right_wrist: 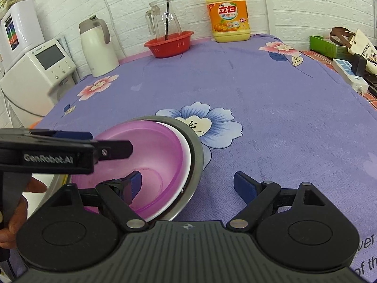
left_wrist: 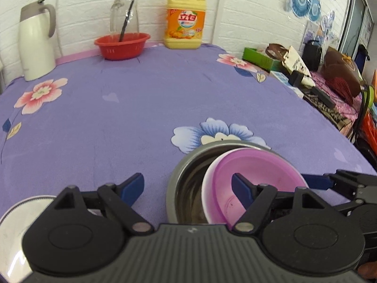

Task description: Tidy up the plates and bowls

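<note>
Purple floral tablecloth [left_wrist: 141, 108], white brick wall behind. Pink bowl [right_wrist: 150, 155] sits tilted inside steel bowl [right_wrist: 196, 155], nesting apparently done. Left gripper [left_wrist: 188, 186] and right gripper [right_wrist: 187, 182] both spread, holding nothing. Next, probably: fetch steel plate [left_wrist: 14, 226], seen only at frame edge.

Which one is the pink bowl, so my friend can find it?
Find the purple flowered tablecloth and its big blue flower. Right beside it sits a steel bowl. The pink bowl lies tilted inside it, the only pink dish there, glossy with a white rim.
</note>
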{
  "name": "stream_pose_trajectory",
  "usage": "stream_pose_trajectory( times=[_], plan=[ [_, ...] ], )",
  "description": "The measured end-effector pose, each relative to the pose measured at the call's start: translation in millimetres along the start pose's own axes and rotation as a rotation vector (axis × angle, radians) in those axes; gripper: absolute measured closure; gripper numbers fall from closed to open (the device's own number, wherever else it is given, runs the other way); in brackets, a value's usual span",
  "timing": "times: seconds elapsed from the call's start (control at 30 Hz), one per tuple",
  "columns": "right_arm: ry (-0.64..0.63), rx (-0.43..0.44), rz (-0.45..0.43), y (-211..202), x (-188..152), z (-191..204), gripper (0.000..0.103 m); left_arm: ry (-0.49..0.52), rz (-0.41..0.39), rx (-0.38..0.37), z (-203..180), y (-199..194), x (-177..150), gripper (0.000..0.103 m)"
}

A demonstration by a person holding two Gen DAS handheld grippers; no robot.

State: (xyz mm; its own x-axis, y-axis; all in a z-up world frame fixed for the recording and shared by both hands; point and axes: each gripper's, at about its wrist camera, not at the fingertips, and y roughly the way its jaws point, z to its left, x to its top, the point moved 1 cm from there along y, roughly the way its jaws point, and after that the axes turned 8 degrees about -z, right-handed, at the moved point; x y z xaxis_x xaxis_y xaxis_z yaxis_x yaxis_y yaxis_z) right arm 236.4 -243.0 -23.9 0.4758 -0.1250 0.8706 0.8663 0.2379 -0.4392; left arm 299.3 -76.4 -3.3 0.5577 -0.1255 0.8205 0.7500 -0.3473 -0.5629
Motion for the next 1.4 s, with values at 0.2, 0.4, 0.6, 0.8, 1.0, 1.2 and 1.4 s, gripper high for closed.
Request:
stream_pose_trajectory(
  times=[0.2,0.4,0.6,0.8,1.0,1.2,1.4],
  plan=[
    [-0.012,0.018,0.014,7,-1,3,0.0,-0.019,0.035,-0.016,2,13,-4,0.027],
    [-0.022,0.035,0.009,12,0,6,0.0,-0.038,0.05,-0.041,2,17,-3,0.027],
    [-0.039,0.05,-0.006,14,-3,14,0.0,-0.041,0.046,-0.054,-1,16,-5,0.027],
    [-0.025,0.095,-0.004,10,-5,17,0.0,-0.049,0.043,-0.071,4,16,-7,0.027],
    [0.004,0.056,-0.002,10,-5,22,0.0,-0.149,0.077,-0.114,-3,18,-6,0.045],
    [-0.036,0.005,-0.032,-7,0,31,0.0,-0.225,0.061,-0.146,-3,5,-1,0.045],
    [-0.068,0.067,-0.081,-20,10,59,0.0,-0.246,-0.019,-0.087,14,-38,7,0.046]
  ],
)
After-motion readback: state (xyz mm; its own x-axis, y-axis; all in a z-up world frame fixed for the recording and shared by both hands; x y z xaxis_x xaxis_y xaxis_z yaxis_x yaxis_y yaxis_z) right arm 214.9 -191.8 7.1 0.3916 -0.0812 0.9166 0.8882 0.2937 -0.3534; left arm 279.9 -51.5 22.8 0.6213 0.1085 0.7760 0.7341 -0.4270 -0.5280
